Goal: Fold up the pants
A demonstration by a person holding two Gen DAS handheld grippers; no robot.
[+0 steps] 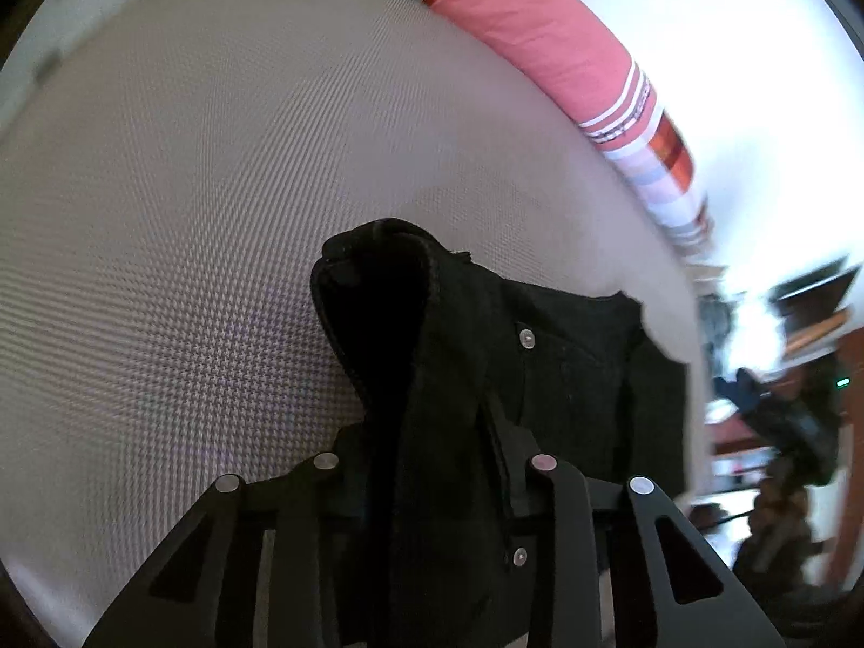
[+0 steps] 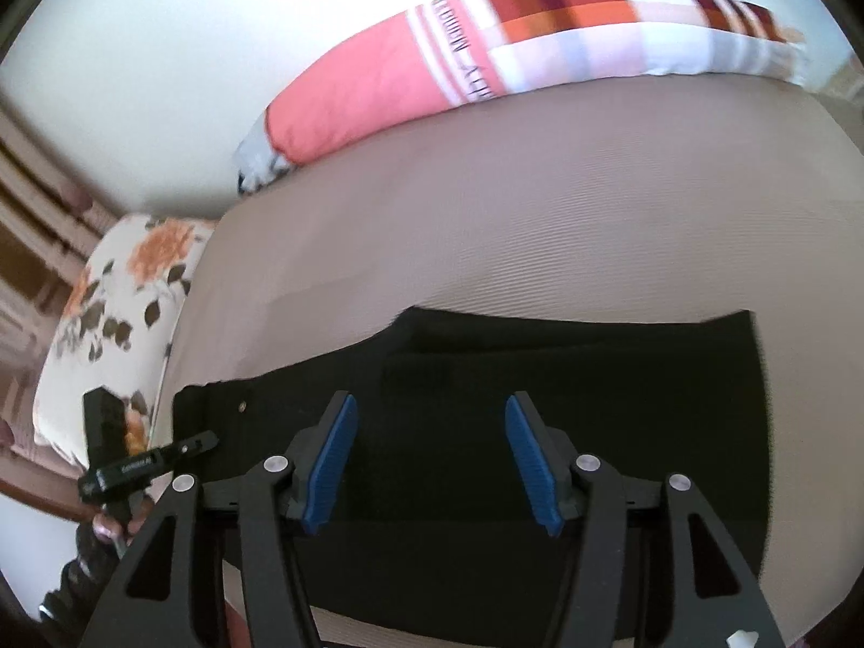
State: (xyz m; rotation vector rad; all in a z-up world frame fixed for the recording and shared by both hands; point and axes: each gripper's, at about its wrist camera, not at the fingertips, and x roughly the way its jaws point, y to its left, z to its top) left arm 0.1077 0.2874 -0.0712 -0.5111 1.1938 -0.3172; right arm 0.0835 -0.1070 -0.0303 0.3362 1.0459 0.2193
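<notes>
On the left, the left gripper (image 1: pixel 432 464) is seen with its jaws clenched on a bunched edge of the black denim pants (image 1: pixel 540 356) — waistband end, to judge by the metal rivets; the cloth is gathered into a raised hump between the jaws and lifted off the beige textured mattress (image 1: pixel 216 216). The pads themselves are hidden by the fabric. From that grip the pants run off to the right of the left wrist view, towards the mattress edge.

Further right, in the right wrist view, the rest of the pants is seen lying flat on the bed as a broad dark band, its long axis set across the picture, from the riveted end at the left to a straight cut edge at the right. The right gripper (image 2: pixel 432 459) hangs over the middle of that band with its blue-padded jaws released; nothing is held, and the cloth lies just ahead of and below them.

Along the far side a pink and striped pillow (image 2: pixel 432 81) is laid, well apart from the pants. The held end is judged nearer the left hand — a fold would carry it along the long axis.
</notes>
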